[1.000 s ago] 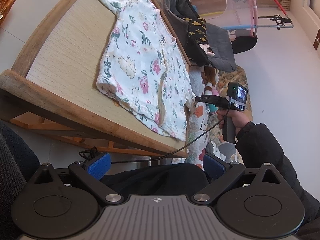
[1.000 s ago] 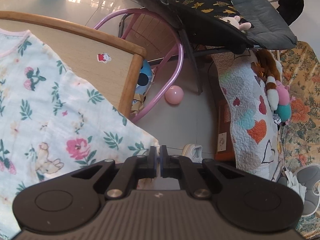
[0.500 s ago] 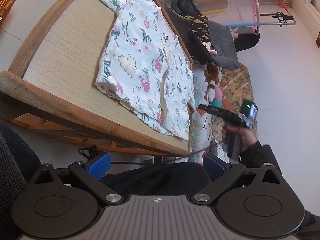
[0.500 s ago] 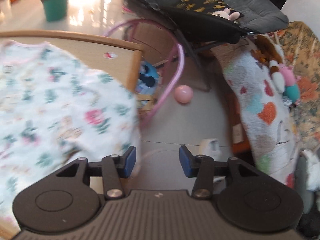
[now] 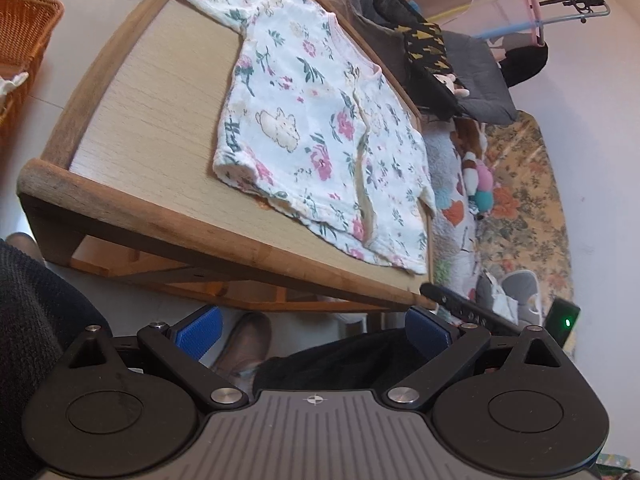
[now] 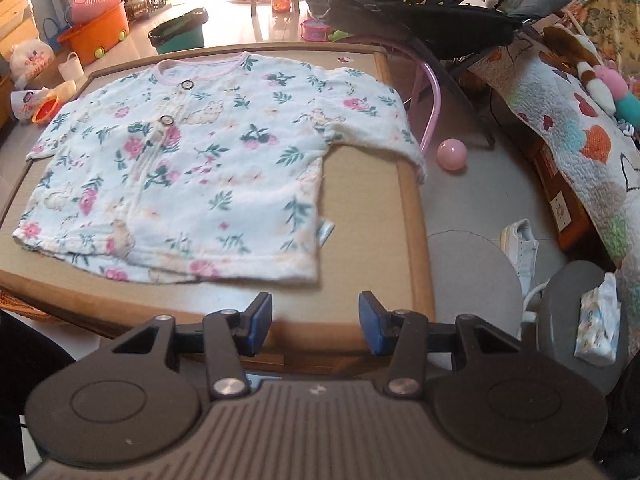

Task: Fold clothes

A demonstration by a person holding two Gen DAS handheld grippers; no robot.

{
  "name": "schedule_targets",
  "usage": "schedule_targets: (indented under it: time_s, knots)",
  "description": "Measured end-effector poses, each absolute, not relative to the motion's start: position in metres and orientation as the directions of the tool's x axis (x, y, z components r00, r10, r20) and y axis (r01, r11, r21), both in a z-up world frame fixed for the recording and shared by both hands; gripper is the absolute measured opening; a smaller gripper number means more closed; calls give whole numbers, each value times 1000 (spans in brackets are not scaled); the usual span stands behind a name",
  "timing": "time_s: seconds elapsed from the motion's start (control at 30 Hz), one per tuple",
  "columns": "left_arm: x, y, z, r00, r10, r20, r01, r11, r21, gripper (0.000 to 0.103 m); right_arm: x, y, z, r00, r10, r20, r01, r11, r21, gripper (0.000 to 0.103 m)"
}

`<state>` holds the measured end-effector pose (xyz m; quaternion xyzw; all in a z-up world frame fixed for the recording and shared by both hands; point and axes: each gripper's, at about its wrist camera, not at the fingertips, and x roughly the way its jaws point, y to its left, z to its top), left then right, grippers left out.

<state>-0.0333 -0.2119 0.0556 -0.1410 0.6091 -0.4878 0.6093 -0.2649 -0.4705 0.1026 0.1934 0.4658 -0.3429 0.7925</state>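
Left wrist: left claw [image 5: 313,330] spread, empty, below desk [image 5: 152,128] edge. Floral baby shirt [image 5: 320,128] flat on desk, apart from claw.
Right wrist: right claw [image 6: 315,322] spread, empty, over near desk rim; floral baby shirt just beyond, right sleeve hanging off the edge.

Orange wicker basket [image 5: 24,52] cut off by the left edge
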Motion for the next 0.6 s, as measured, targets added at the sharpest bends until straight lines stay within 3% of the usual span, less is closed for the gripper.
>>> schedule_targets:
  time_s: [0.6]
  knots:
    - [25,-220,158,80,-720,-689,489,631,-602,98,-282,-477,90,322,-358,-876,781,624,33,51]
